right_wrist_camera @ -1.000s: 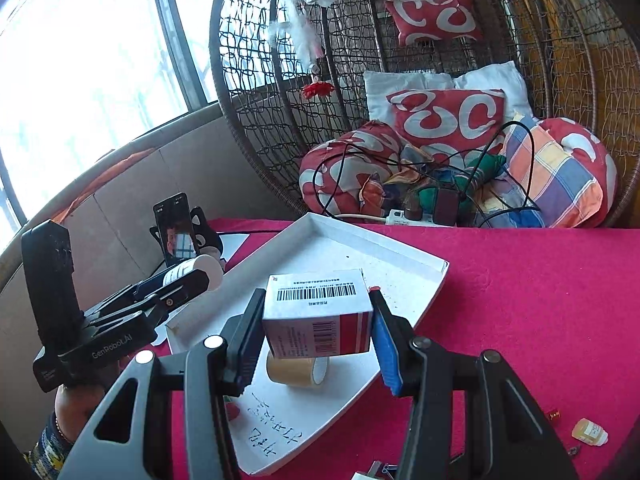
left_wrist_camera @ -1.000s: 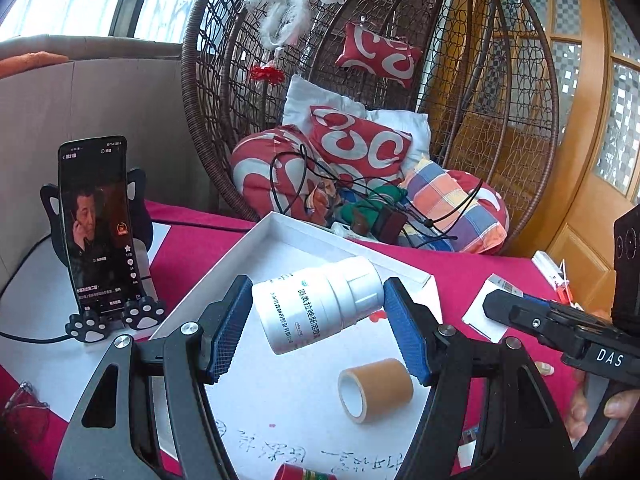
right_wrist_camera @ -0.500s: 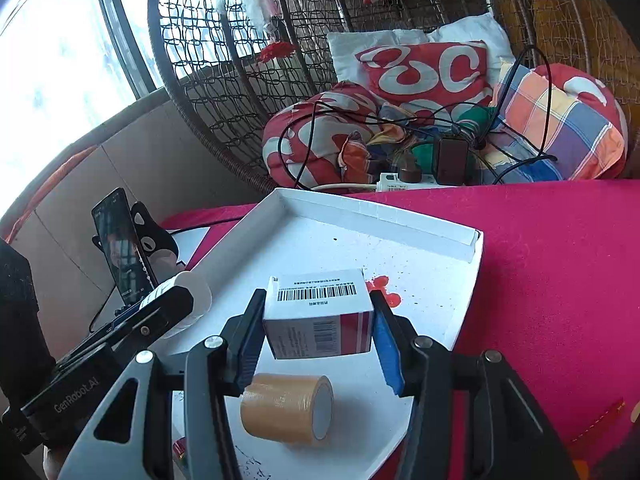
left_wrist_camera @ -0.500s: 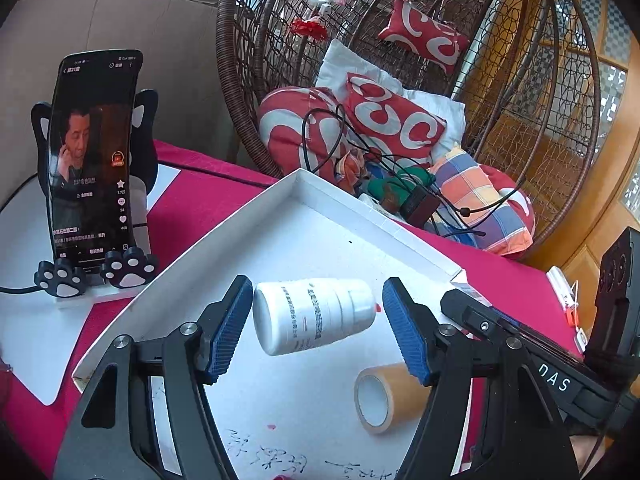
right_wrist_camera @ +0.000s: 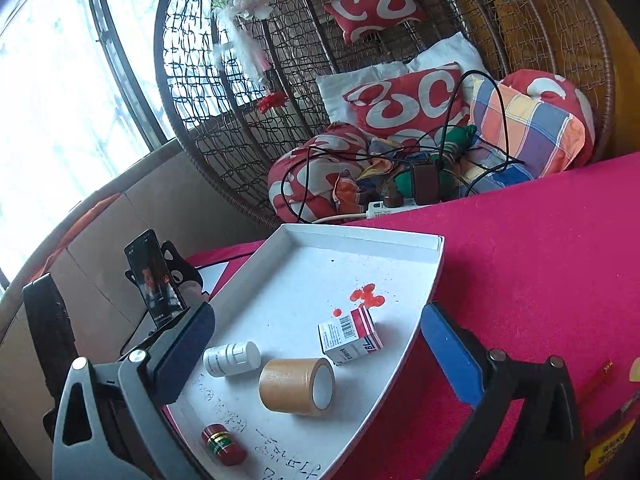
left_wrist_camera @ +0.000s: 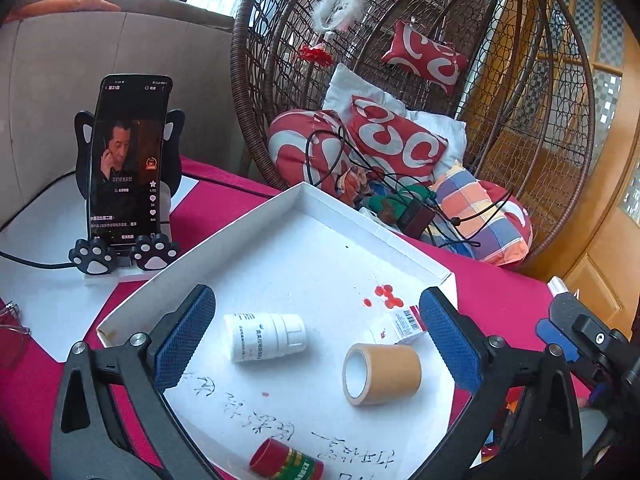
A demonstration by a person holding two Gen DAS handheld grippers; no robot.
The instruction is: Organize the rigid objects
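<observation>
While both tools hang over the shallow white tray [left_wrist_camera: 256, 224], neither has hold of anything. The left tool [left_wrist_camera: 316, 336] has its blue-padded fingers spread wide, and a white pill bottle [left_wrist_camera: 266, 337] lies on its side on the tray floor between them, touching neither pad. The right tool [right_wrist_camera: 316, 356] is likewise spread wide, its fingers apart with nothing between the pads.

On the tray, a roll of tan tape [right_wrist_camera: 297, 386] lies on its side just beside the bottle, and a small red and white box [right_wrist_camera: 350, 335] sits tilted just behind the roll, near some red spots [right_wrist_camera: 366, 295] on the tray floor. A short red canister [right_wrist_camera: 224, 444] with a green band lies on its side near the front edge, close to handwritten characters on the tray bottom.

The tray rests on a desk covered in magenta cloth [right_wrist_camera: 540, 264]. To its left, a phone [left_wrist_camera: 128, 160] stands upright in a black cat-shaped holder with paw feet, its screen lit. Behind the desk, a wicker hanging chair [left_wrist_camera: 520, 100] holds red and white cushions, a plaid pillow and tangled black cables.
</observation>
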